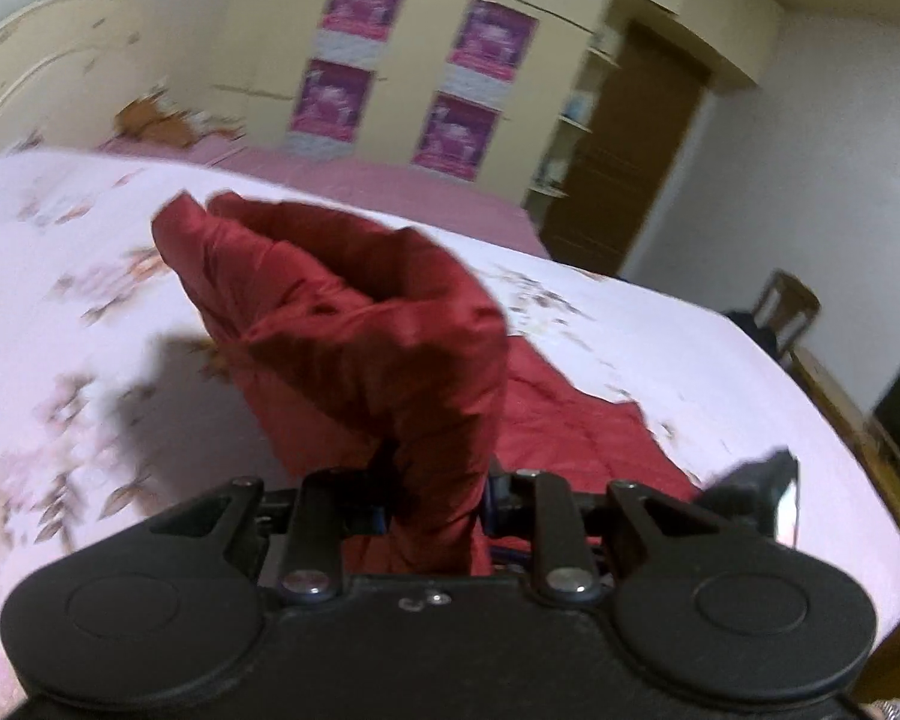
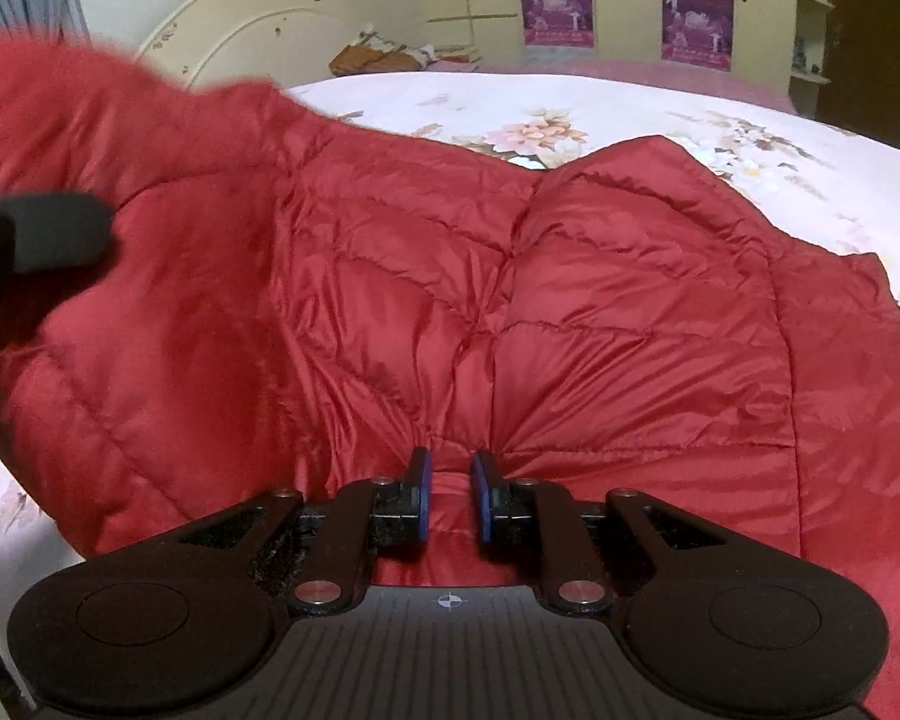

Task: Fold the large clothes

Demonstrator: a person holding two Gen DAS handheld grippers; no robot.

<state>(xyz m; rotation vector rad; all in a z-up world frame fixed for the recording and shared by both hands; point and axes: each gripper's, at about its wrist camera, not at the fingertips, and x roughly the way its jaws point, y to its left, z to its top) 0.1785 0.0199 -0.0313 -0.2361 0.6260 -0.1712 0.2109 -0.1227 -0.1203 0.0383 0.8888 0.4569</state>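
A red quilted down jacket (image 2: 570, 276) lies spread on the floral bedspread. My left gripper (image 1: 435, 492) is shut on a bunched part of the jacket (image 1: 354, 312) and holds it lifted above the bed, the fabric hiding its fingertips. My right gripper (image 2: 450, 480) is shut on a pinch of the jacket's fabric at its near edge, with the blue pads (image 2: 424, 492) pressing a fold between them. The left gripper shows as a dark blur at the left edge of the right wrist view (image 2: 36, 234).
The bed with a white floral bedspread (image 1: 60, 276) fills both views, with a pink sheet (image 1: 390, 180) behind. A cream headboard (image 2: 258, 24), wardrobe with purple posters (image 1: 366, 0), brown door (image 1: 642, 150) and wooden chair (image 1: 786, 306) stand beyond the bed.
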